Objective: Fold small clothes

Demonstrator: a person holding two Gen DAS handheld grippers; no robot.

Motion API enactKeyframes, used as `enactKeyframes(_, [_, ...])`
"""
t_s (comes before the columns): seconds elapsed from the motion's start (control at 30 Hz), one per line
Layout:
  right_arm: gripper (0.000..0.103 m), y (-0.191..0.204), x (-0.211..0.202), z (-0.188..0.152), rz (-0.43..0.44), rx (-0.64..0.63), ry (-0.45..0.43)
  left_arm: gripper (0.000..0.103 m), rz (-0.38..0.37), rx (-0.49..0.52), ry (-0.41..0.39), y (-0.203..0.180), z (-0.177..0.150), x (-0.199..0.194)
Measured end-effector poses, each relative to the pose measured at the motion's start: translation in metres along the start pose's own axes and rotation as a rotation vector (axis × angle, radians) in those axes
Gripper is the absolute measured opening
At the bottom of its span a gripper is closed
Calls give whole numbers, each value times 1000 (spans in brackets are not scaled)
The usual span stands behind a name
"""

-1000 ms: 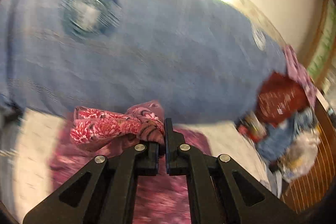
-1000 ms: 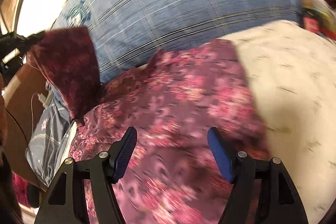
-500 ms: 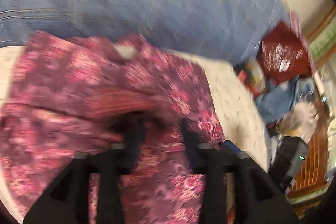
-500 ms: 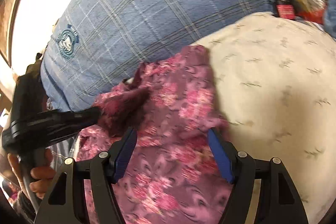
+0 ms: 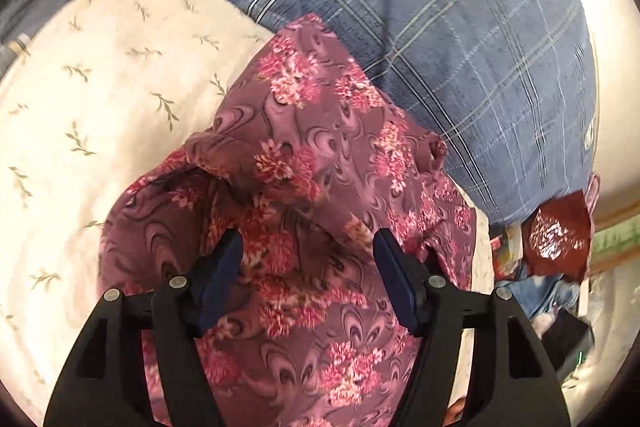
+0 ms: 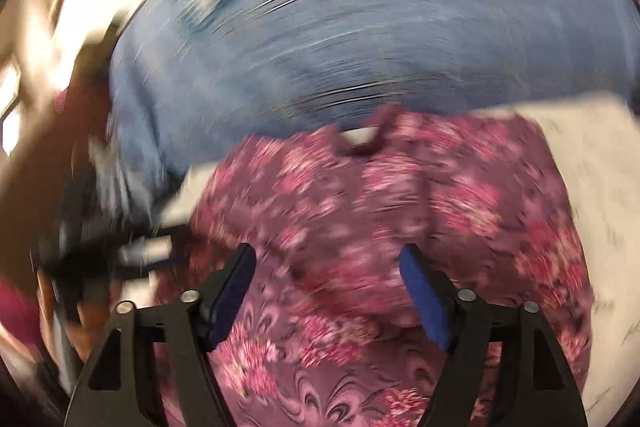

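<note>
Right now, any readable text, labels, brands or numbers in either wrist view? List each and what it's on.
None can be read.
Round crest on the blue plaid blanket: lettering too small and cut off at the frame edge in the left wrist view, smeared by blur in the right.
Dark red glossy packet: only glare, any print unreadable.
Floral garment: pattern only, no text.
Cream sheet: leaf sprigs only.

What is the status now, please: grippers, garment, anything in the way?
Left gripper and right gripper both opening, nothing pinched. Floral garment lies rumpled on cream sheet. Blue plaid pillow touches its far edge.
</note>
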State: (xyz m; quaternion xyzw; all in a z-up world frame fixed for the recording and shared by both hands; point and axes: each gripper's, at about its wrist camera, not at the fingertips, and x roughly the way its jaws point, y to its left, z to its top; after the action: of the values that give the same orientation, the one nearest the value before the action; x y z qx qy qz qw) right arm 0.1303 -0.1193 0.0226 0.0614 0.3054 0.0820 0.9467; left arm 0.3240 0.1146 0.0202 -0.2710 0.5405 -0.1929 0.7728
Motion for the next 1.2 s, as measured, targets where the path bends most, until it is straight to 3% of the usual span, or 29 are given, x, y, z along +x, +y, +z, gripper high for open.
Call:
enactKeyframes(0.1, [70, 26, 22, -2, -169, -169, 24, 67, -2, -6, 2, -1, 1, 11])
enactKeyframes(0.13, [32, 24, 33, -1, -210, -183, 44, 67, 2, 1, 5, -6, 0, 16])
enactKeyframes(0.17, [9, 17, 36, 1, -194, -167, 59, 67, 4, 10, 6, -8, -1, 19])
enactKeyframes(0.2, [7, 6, 37, 5, -165, -121, 79, 67, -4, 22, 3, -9, -2, 18])
enactKeyframes(0.23, [7, -14, 29, 10, -145, -44, 46, 67, -9, 28, 3, -8, -2, 15])
enactKeyframes(0.3, [8, -58, 8, 21, -168, 98, -30, 67, -19, 33, 2, -7, -1, 14])
enactKeyframes(0.37, [16, -103, -2, 26, -195, 259, -50, 67, -20, 24, 7, -5, 0, 16])
enactKeyframes(0.4, [16, -137, -11, 24, -201, 401, -56, 67, -22, 17, 11, -5, 0, 17])
enactKeyframes(0.5, [18, -180, -38, 10, -198, 599, -104, 67, -34, 26, 13, -10, -1, 19])
enactKeyframes(0.53, [25, -183, -46, 4, -153, 623, -132, 67, -32, 32, 15, -12, -2, 20])
enactKeyframes(0.57, [42, -182, -52, -1, -108, 634, -152, 67, -29, 39, 18, -15, -2, 22])
enactKeyframes(0.63, [59, -169, -57, -11, -34, 625, -142, 67, -10, 49, 24, -19, -1, 28])
enactKeyframes(0.7, [58, -154, -53, -18, 8, 601, -116, 67, 5, 42, 26, -19, 1, 33])
enactKeyframes(0.83, [58, -135, -32, -17, -103, 534, -68, 66, -12, -10, 21, -13, 12, 37])
enactKeyframes(0.87, [56, -134, -25, -15, -107, 527, -60, 55, -16, -18, 12, -12, 14, 37])
enactKeyframes(0.9, [50, -134, -21, -14, -89, 516, -57, 35, -7, -21, -23, -10, 18, 34])
enactKeyframes(0.93, [17, -129, -12, -7, -53, 473, -35, 4, 23, -16, -55, -9, 22, 31])
enactKeyframes(0.97, [4, -127, -8, -2, -49, 442, -13, 4, 38, -22, -66, -7, 26, 27])
enactKeyframes(1.0, [3, -123, -8, 7, -35, 413, -6, 4, 8, -57, -89, -2, 27, 18])
enactKeyframes(1.13, [3, -112, -57, 41, 71, 346, -206, 4, -21, -24, -228, 2, 20, -31])
enactKeyframes(1.2, [3, -114, -57, 48, 46, 307, -203, 4, -38, -50, -183, 12, 16, -27])
